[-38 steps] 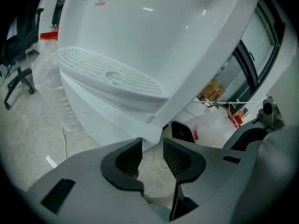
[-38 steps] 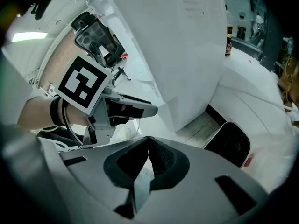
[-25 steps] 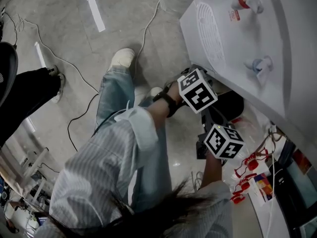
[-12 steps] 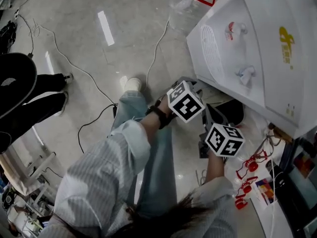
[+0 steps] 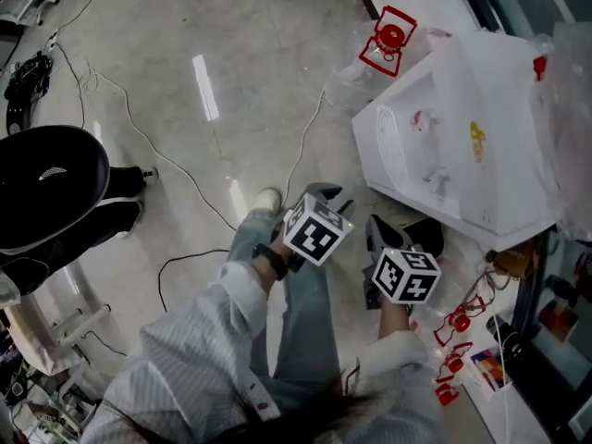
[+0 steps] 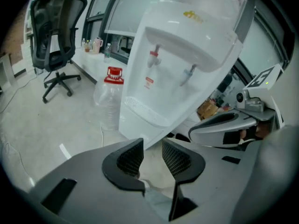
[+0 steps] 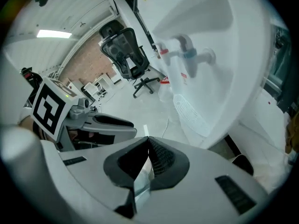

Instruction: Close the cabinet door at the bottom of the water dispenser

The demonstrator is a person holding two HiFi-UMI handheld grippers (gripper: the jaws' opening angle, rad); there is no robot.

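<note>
Left gripper [image 6: 152, 144] first: we hold its jaws spread, and nothing is caught between them. Our right gripper [image 7: 148, 143] has its jaws pressed together at the tips, with nothing pinched. We hold both just in front of the water dispenser [image 5: 462, 155], on its tap side and clear of it, the right one nearer its foot.

Beyond the jaws the dispenser's white front fills both gripper views. We see its red tap [image 6: 153, 57] and blue tap [image 6: 188, 73], with the drip grille [image 6: 142, 111] under them. The cabinet door belongs at the dispenser's foot, below that grille. From above, the dispenser's body overhangs the spot and only a dark patch [image 5: 424, 236] shows there, so we cannot tell how the door stands.

A clear bottle [image 6: 110, 94] with a red cap stands on the floor just beside the dispenser. A white cable [image 5: 305, 146] trails across the floor away from the dispenser's front. An office chair [image 6: 58, 36] stands well apart from the dispenser, past the bottle. Our trouser leg [image 5: 305, 313] and pale shoe [image 5: 268, 200] are on the floor before the dispenser, farther from it than the grippers.
</note>
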